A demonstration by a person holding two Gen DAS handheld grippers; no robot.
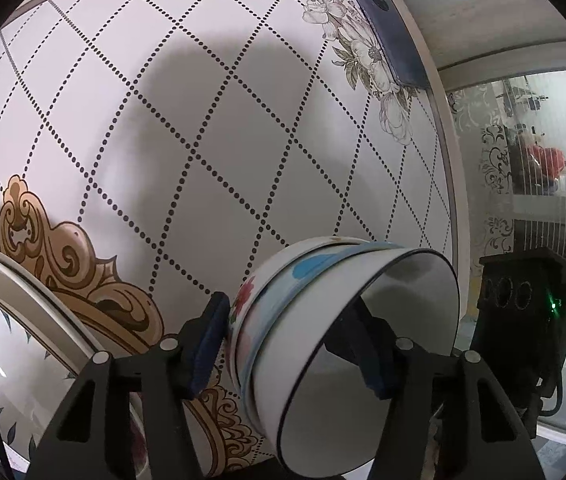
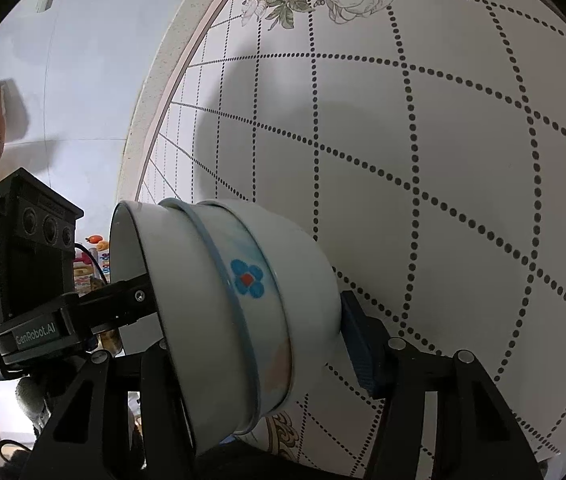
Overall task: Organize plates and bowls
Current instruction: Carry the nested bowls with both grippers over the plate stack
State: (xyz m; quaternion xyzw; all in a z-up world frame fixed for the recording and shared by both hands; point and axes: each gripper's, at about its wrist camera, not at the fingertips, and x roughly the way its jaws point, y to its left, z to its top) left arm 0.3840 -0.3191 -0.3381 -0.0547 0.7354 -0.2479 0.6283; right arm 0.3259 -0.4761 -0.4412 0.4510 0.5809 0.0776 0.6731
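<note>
Nested bowl stack tipped sideways, lower centre; left gripper and right gripper both clamp it, seemingly firmly.

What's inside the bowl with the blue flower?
Another white bowl is nested inside the bowl with the blue flower, its dark-edged rim sticking out. One finger of the left claw reaches into that inner bowl. The flowered bowl's own inside is covered.
</note>
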